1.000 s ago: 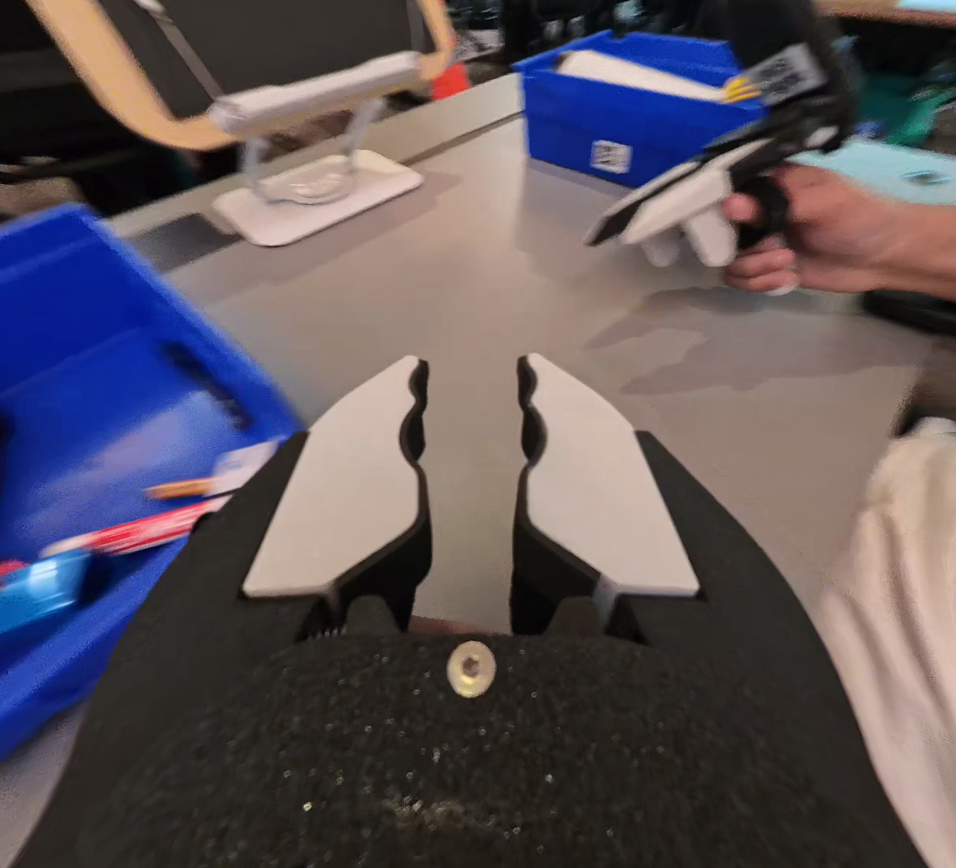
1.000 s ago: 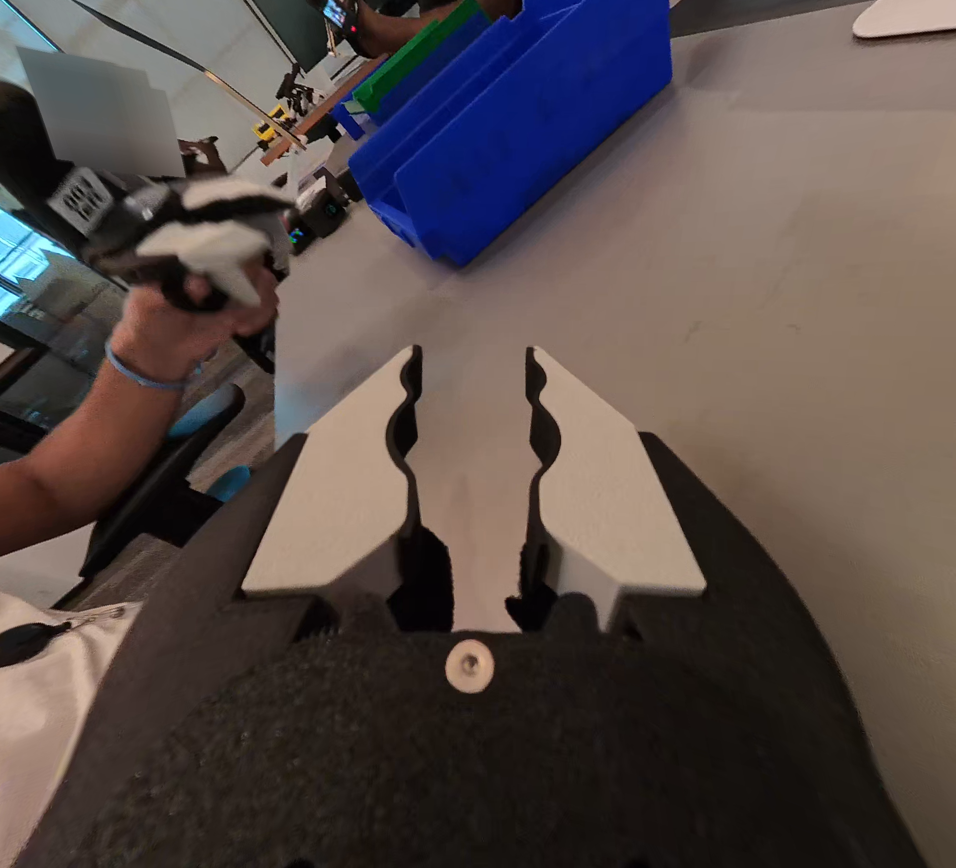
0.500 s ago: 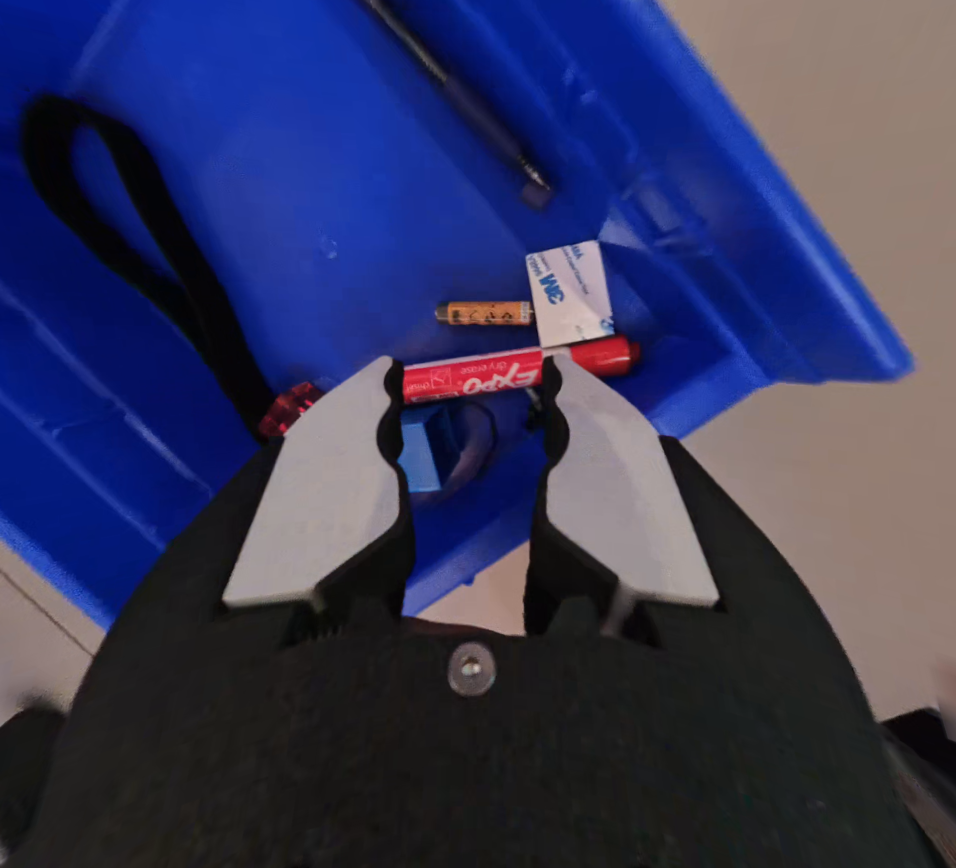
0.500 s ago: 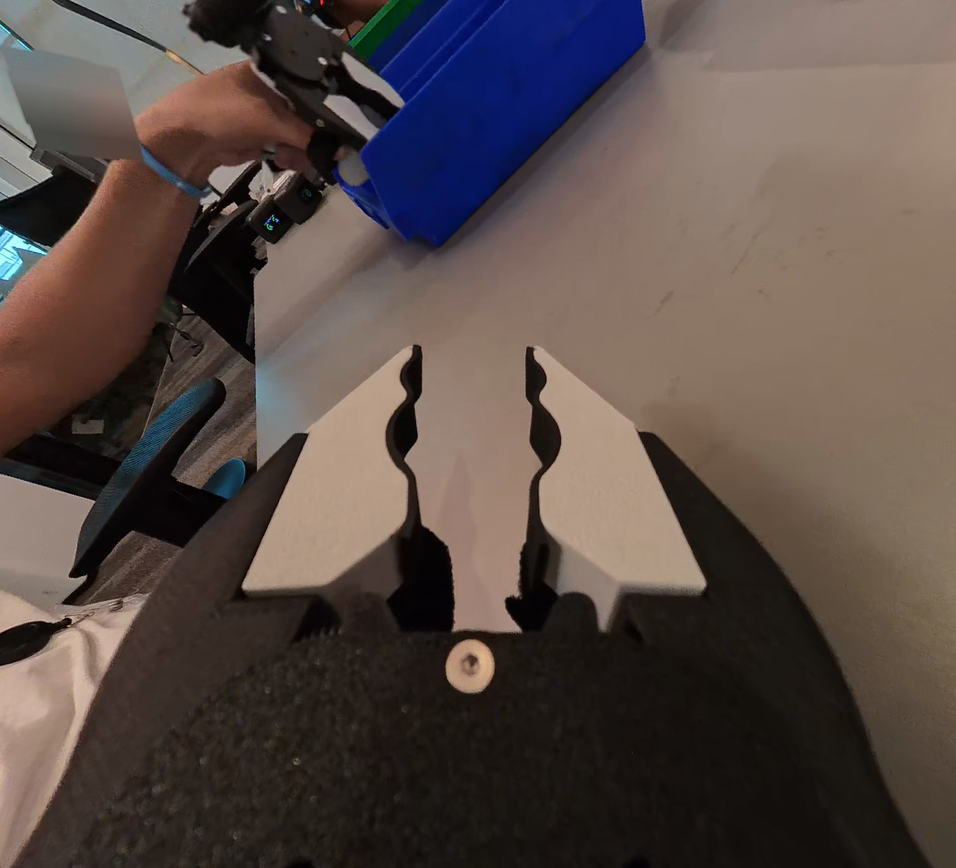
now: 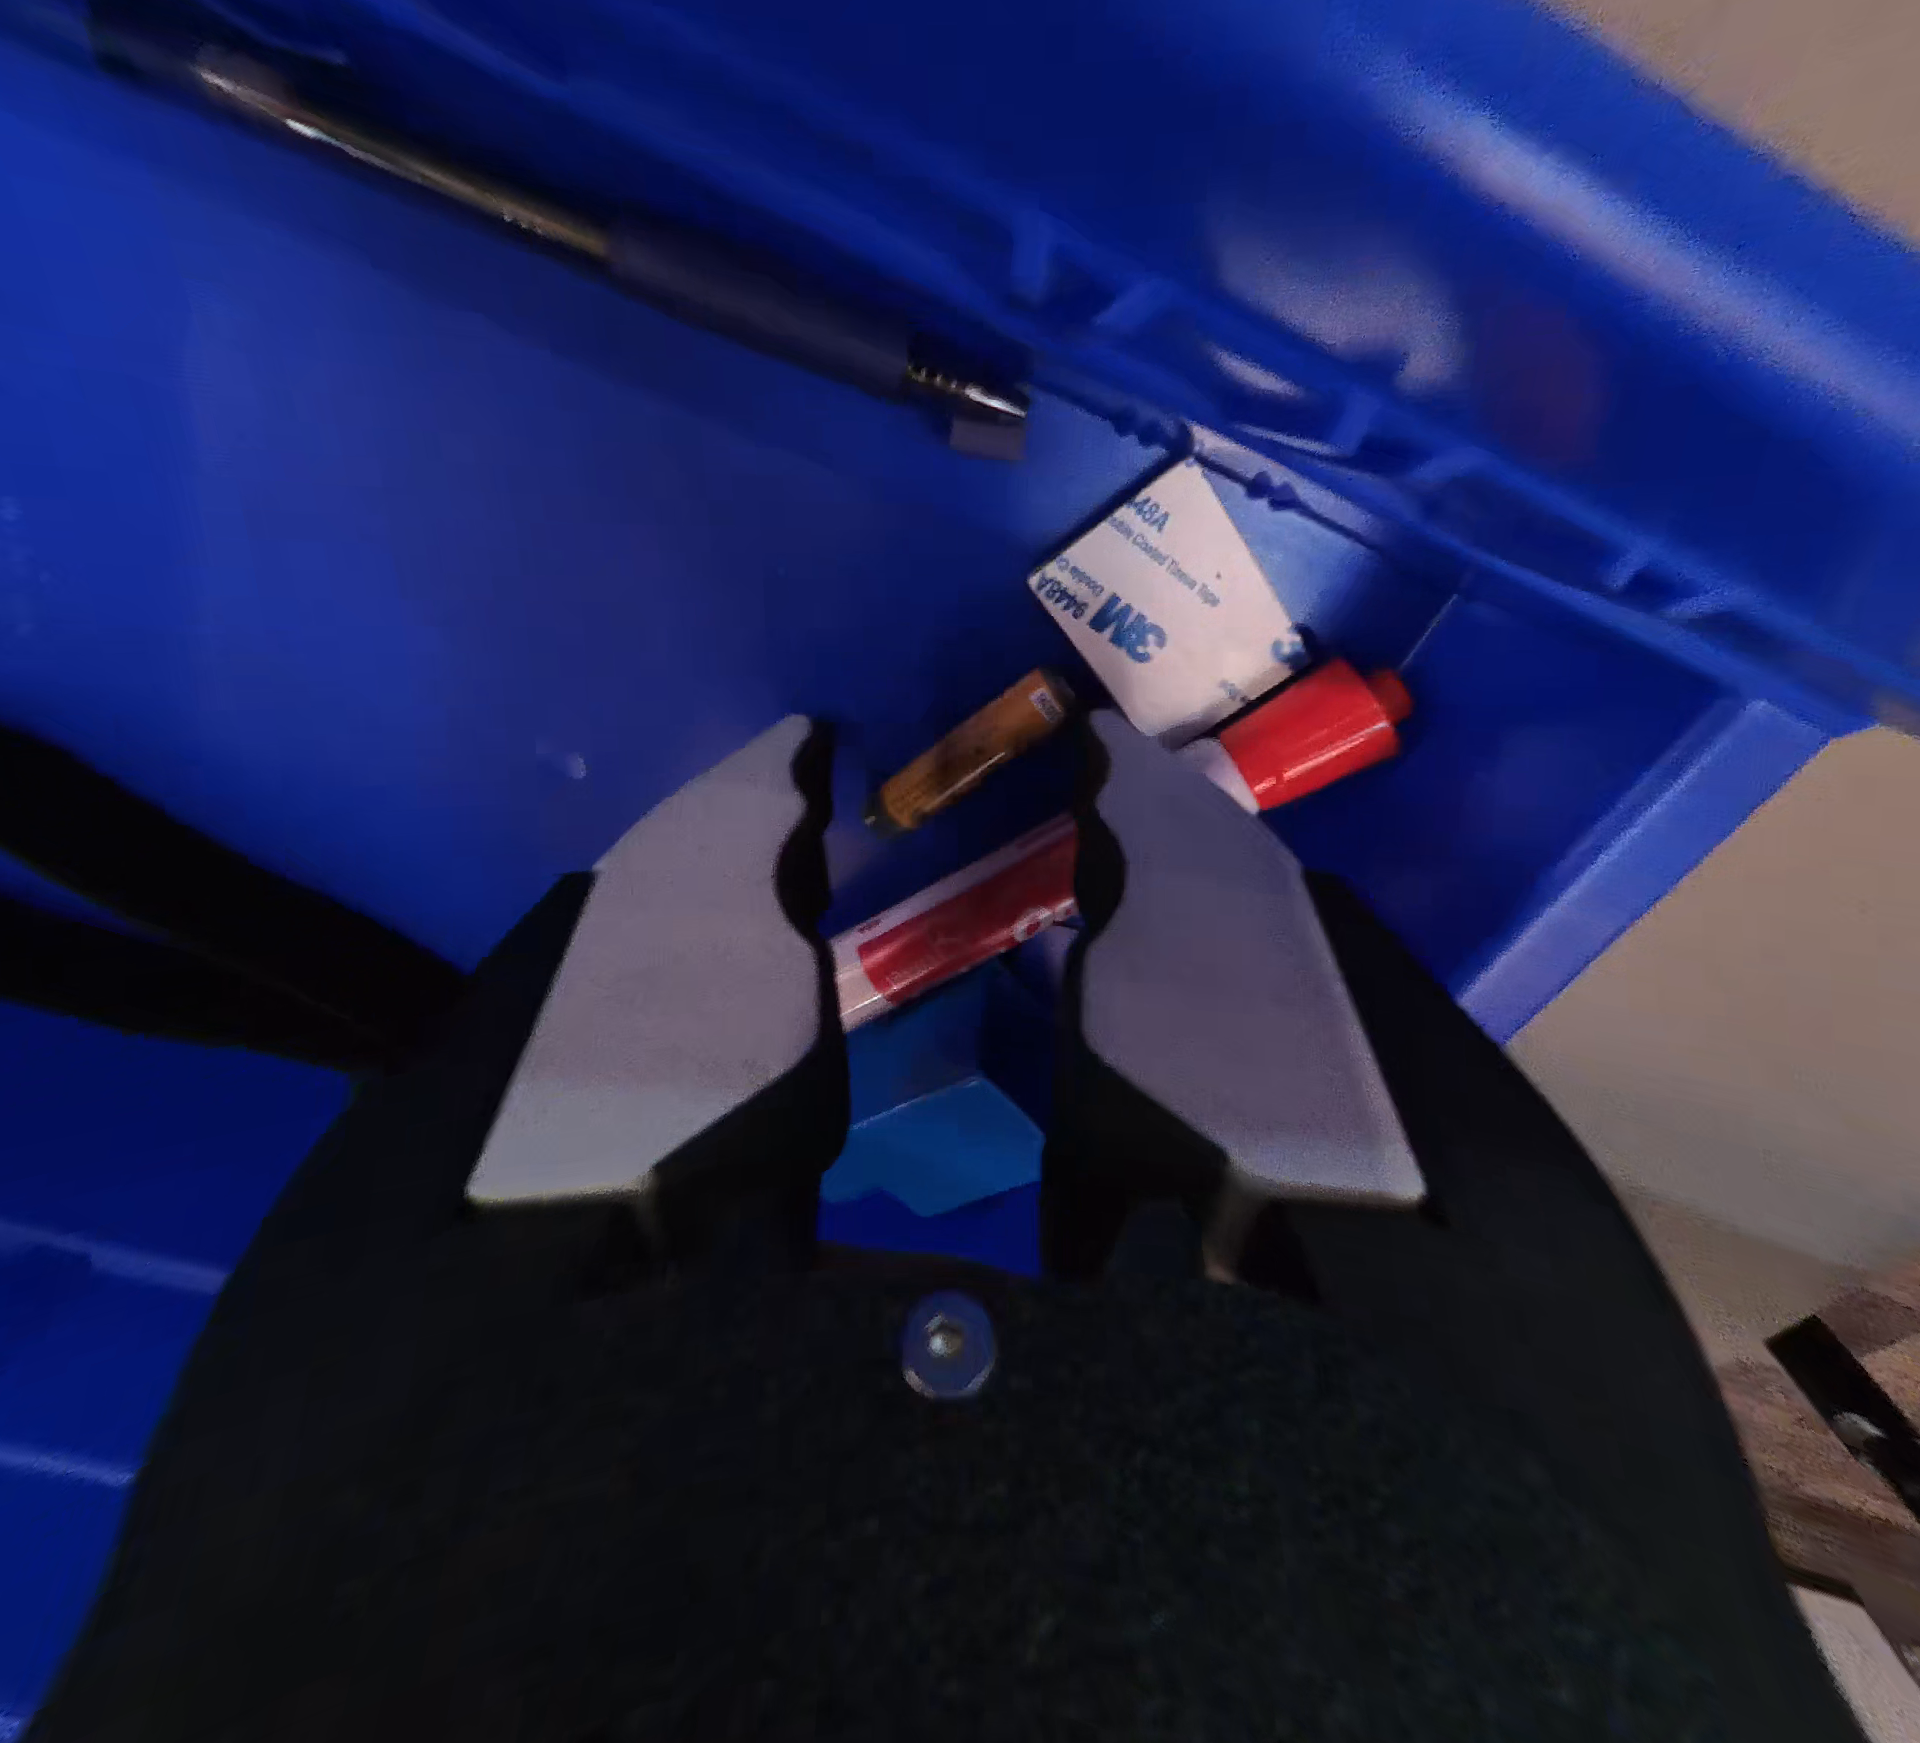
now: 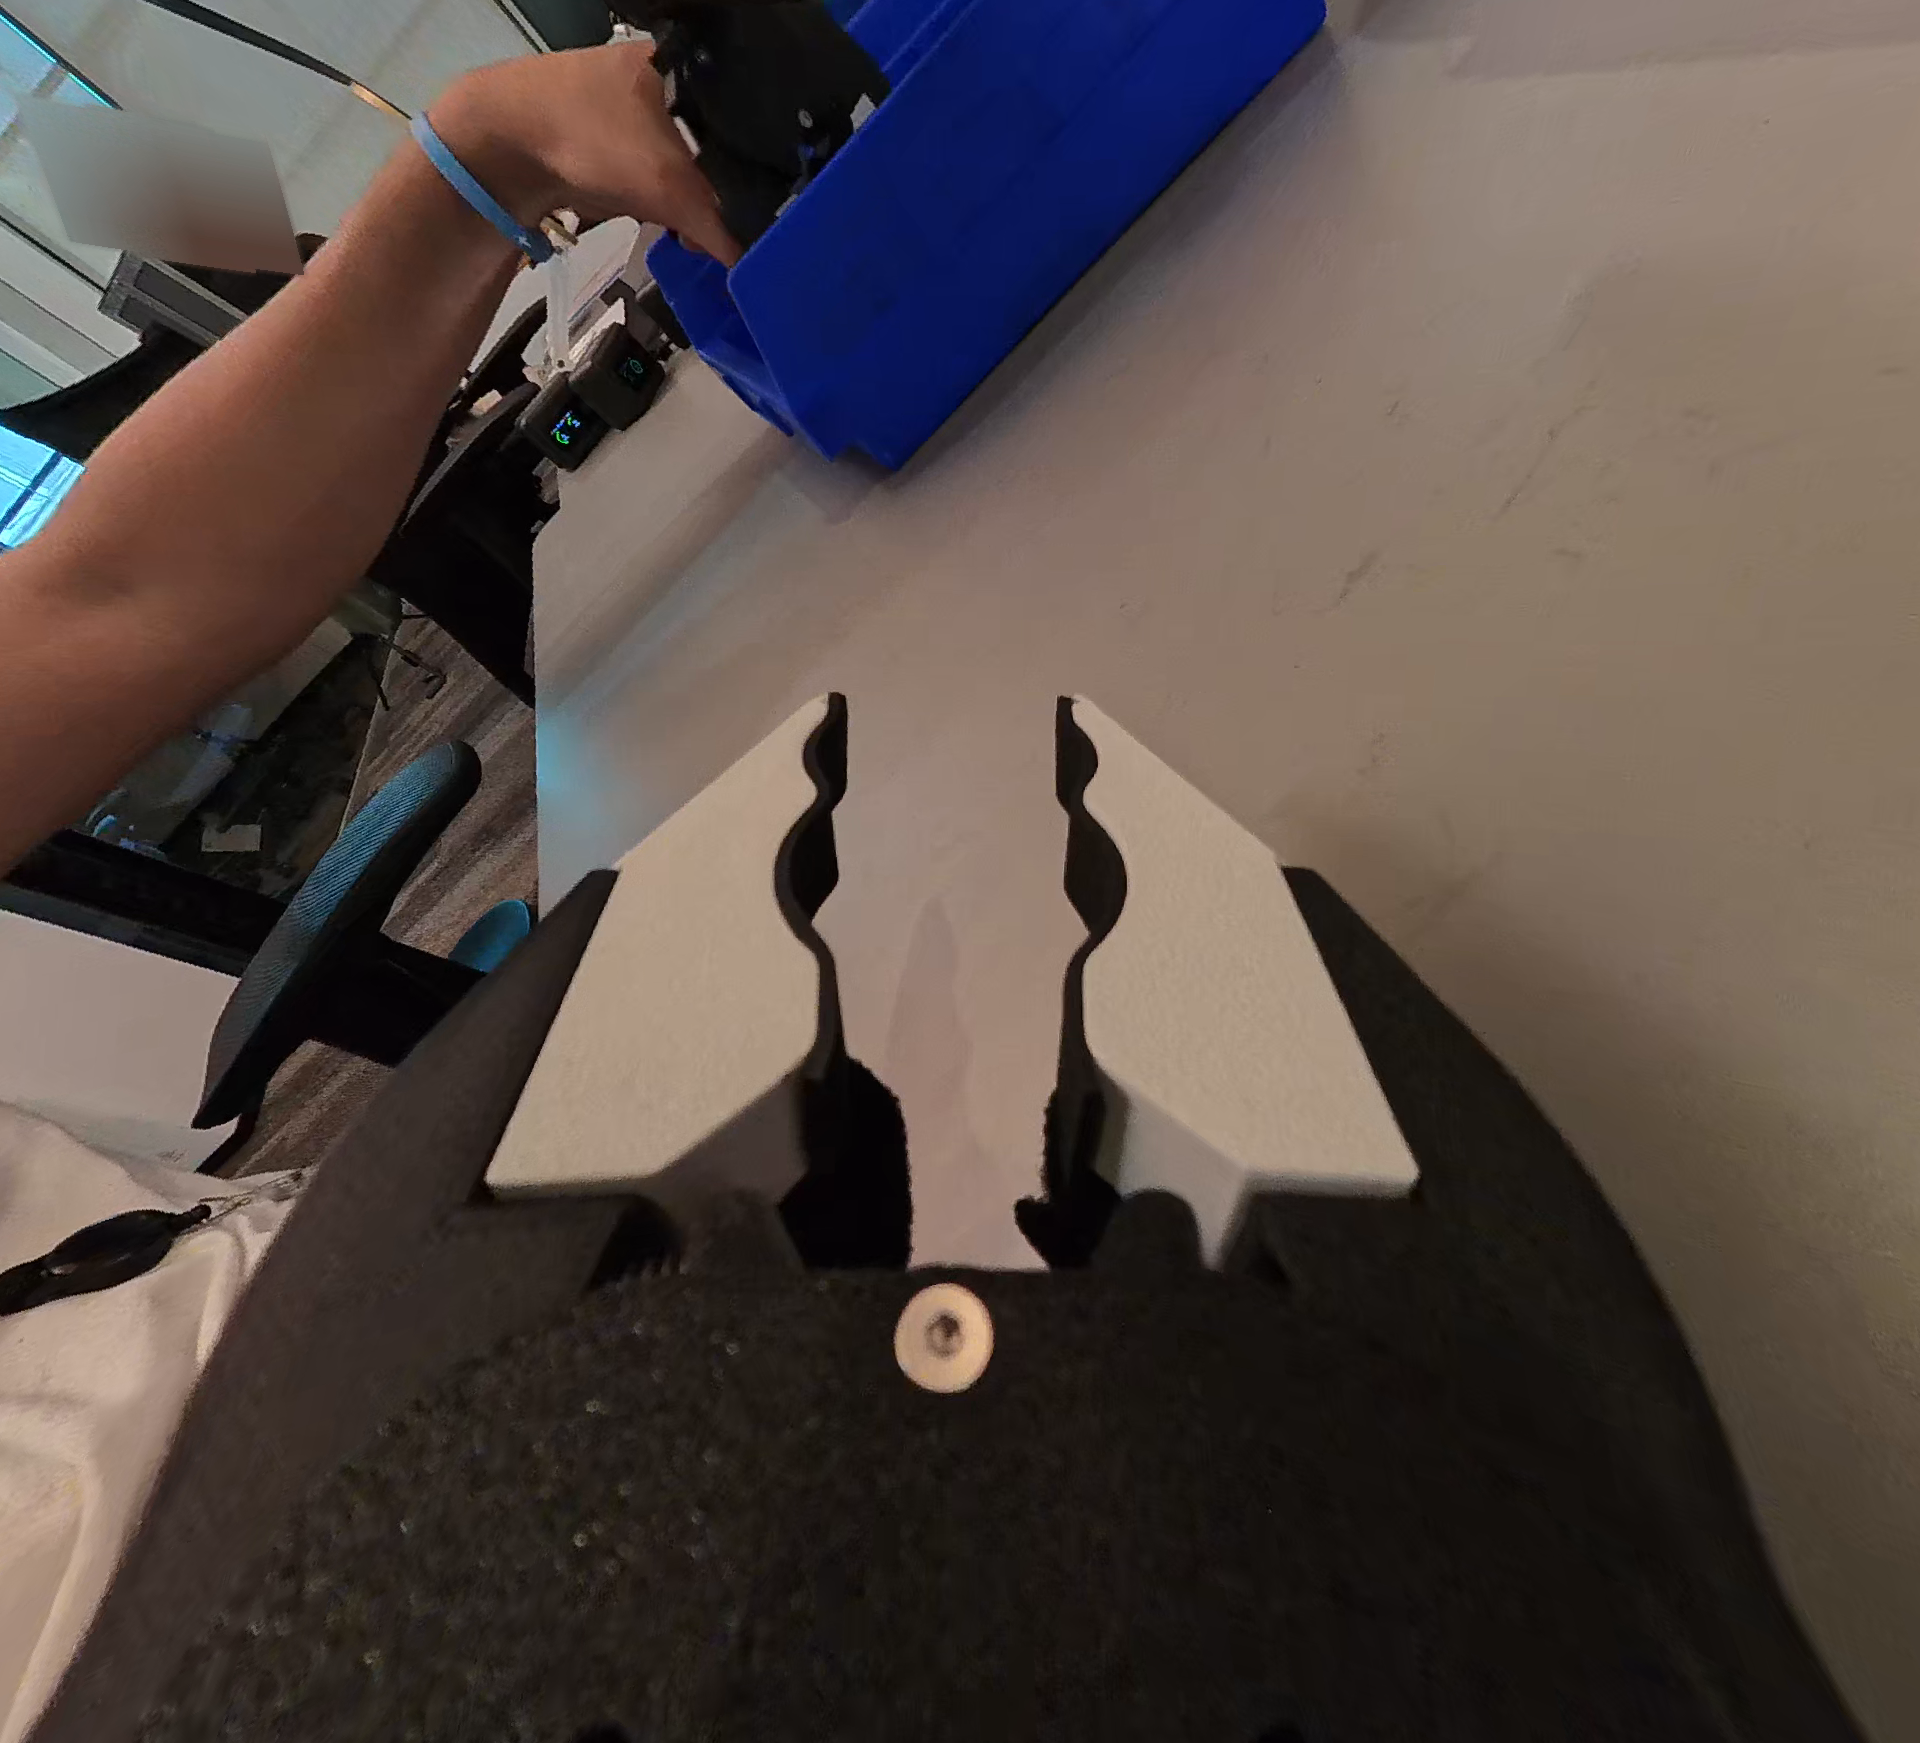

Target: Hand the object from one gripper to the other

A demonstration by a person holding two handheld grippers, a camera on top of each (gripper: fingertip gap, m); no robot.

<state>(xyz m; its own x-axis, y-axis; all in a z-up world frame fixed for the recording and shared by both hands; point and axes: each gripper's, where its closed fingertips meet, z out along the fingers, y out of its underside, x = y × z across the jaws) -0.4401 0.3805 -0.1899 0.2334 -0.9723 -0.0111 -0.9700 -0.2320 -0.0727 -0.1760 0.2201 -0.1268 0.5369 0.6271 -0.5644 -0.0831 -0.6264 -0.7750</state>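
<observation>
Bin (image 5: 416, 550) holds red marker (image 5: 966, 924), battery (image 5: 971, 748), pen (image 5: 582, 239); left hand-held gripper (image 5: 951, 748) open above, right hand-held gripper (image 6: 945, 706) open.

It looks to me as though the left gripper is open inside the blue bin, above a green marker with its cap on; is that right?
Not quite: the marker is red, not green, as the left wrist view shows. The rest holds: the left gripper is open inside the blue bin, above the capped marker.

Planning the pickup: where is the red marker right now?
In the left wrist view, the red marker lies in the blue bin, crossing between the open left hand-held gripper fingers, beside a small orange battery and a white tape pad.
</observation>
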